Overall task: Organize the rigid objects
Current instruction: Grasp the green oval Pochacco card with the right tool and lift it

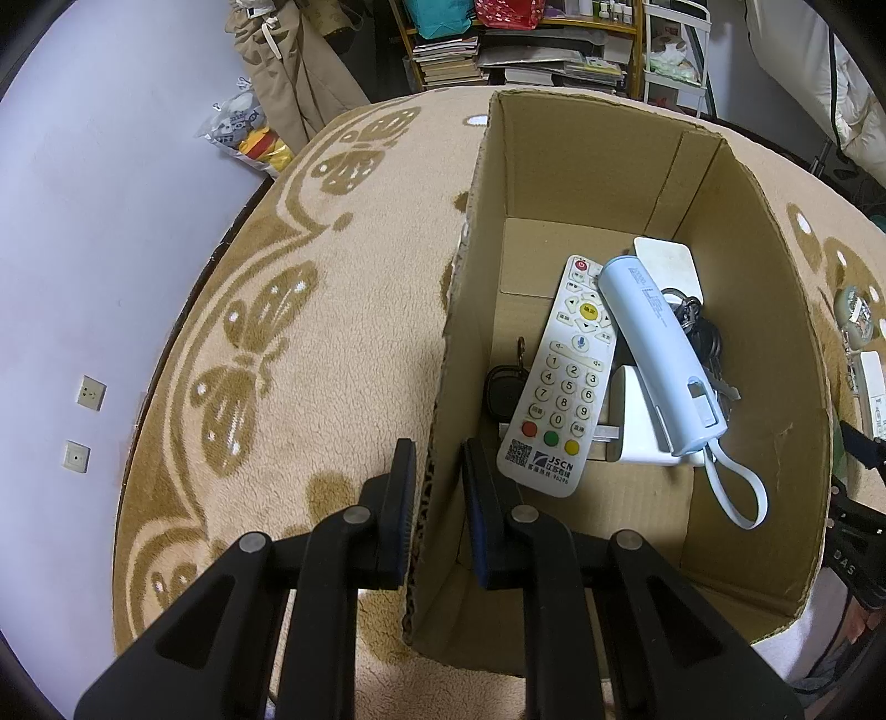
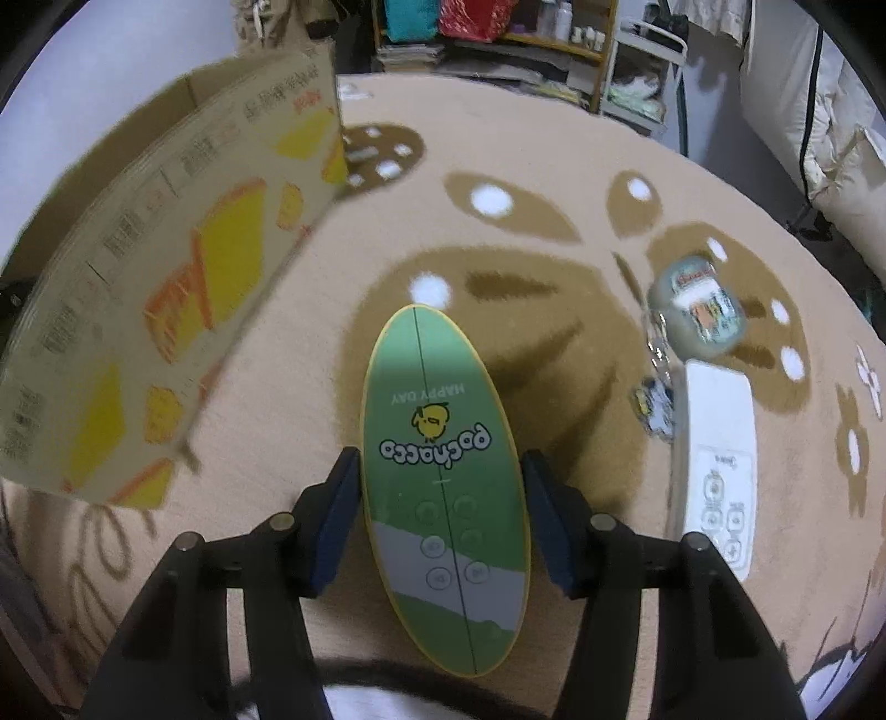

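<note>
An open cardboard box (image 1: 587,155) stands on the beige patterned blanket. Inside lie a white remote (image 1: 559,382), a light blue power bank (image 1: 659,349) with a strap, a white charger (image 1: 631,426), a black key fob (image 1: 501,390) and keys (image 1: 698,327). My left gripper (image 1: 438,471) straddles the box's left wall, one finger outside and one inside, shut on it. In the right wrist view, my right gripper (image 2: 440,482) is shut on a green oval case (image 2: 443,459) printed "Pochacco", held above the blanket. The box (image 2: 166,288) is to its left, blurred.
On the blanket to the right lie a white rectangular device (image 2: 720,459), a round clear-wrapped item (image 2: 700,310) and a small charm (image 2: 656,401). Bookshelves (image 1: 498,50) and bags stand beyond the blanket's far edge. A purple wall (image 1: 83,221) is at the left.
</note>
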`<state>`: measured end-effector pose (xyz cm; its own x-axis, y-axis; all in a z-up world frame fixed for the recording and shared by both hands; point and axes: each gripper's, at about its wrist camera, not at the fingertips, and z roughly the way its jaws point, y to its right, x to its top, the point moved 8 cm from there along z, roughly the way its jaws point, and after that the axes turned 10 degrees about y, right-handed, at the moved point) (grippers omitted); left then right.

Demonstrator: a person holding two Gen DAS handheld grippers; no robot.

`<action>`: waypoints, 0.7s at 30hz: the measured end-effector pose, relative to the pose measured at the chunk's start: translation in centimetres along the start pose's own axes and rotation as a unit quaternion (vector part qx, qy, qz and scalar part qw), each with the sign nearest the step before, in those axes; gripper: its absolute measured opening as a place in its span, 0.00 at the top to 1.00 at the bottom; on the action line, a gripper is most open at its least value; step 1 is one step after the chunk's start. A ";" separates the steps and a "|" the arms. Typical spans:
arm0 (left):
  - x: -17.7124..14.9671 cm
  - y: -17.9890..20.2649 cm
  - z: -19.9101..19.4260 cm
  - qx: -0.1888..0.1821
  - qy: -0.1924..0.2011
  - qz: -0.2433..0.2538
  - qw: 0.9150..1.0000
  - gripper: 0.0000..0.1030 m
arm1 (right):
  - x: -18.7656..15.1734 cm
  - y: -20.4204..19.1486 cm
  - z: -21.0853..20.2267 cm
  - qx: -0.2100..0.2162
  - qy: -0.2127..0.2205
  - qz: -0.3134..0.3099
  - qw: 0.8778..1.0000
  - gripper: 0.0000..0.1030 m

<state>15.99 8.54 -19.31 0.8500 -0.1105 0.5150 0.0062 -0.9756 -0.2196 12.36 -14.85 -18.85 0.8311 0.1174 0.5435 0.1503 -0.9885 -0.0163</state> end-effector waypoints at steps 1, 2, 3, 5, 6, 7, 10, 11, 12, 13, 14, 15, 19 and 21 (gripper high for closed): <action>0.0 0.0 0.0 0.000 0.000 0.000 1.000 0.85 | 0.4 -0.3 -0.3 0.003 0.005 -0.001 1.000 0.40; 0.0 0.0 0.0 0.000 0.000 -0.001 1.000 0.85 | 0.8 -0.6 -0.6 0.007 0.013 -0.001 1.000 0.40; 0.1 -0.1 0.0 0.001 0.000 -0.002 1.000 0.85 | 1.4 -0.9 -1.1 0.014 0.021 0.002 1.000 0.40; 0.1 -0.1 -0.1 0.002 0.000 0.000 1.000 0.85 | 2.3 -1.4 -2.0 0.023 0.035 0.008 0.999 0.40; 0.1 -0.1 -0.1 0.003 0.001 0.001 1.000 0.85 | 3.0 -1.4 -2.2 0.027 0.038 0.010 0.999 0.40; 0.1 -0.1 -0.1 0.004 0.001 0.003 1.000 0.85 | 3.5 -1.7 -2.6 0.033 0.044 0.015 0.998 0.40; 0.0 -0.1 -0.1 0.004 0.001 0.002 1.000 0.85 | 5.2 -2.4 -3.5 0.050 0.057 0.027 0.997 0.40; 0.0 -0.1 -0.1 0.004 0.000 0.001 1.000 0.85 | 5.9 -2.8 -4.0 0.060 0.064 0.034 0.996 0.40; 0.0 -0.1 -0.1 0.004 0.000 0.002 1.000 0.85 | 6.5 -3.0 -4.3 0.066 0.069 0.039 0.995 0.40; 0.0 -0.1 -0.1 0.005 0.000 0.002 1.000 0.85 | 7.0 -3.3 -4.5 0.072 0.074 0.045 0.994 0.40; 0.0 -0.1 -0.1 0.006 0.001 0.004 1.000 0.85 | 7.7 -3.6 -4.9 0.081 0.081 0.053 0.992 0.40; 0.0 0.0 -0.1 0.007 0.001 0.005 1.000 0.85 | 8.4 -4.0 -5.4 0.090 0.088 0.060 0.990 0.40; 0.0 0.1 -0.1 0.009 0.001 0.006 1.000 0.85 | 10.8 -5.2 -7.0 0.116 0.110 0.080 0.984 0.40; 0.0 0.1 -0.1 0.009 0.001 0.007 1.000 0.85 | 12.0 -6.1 -7.5 0.134 0.119 0.090 0.980 0.40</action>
<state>15.90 8.45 -19.24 0.8491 -0.1237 0.5136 0.0044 -0.9705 -0.2410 17.36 -8.15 -5.90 0.7132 -0.1134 0.6917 0.1744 -0.9271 -0.3317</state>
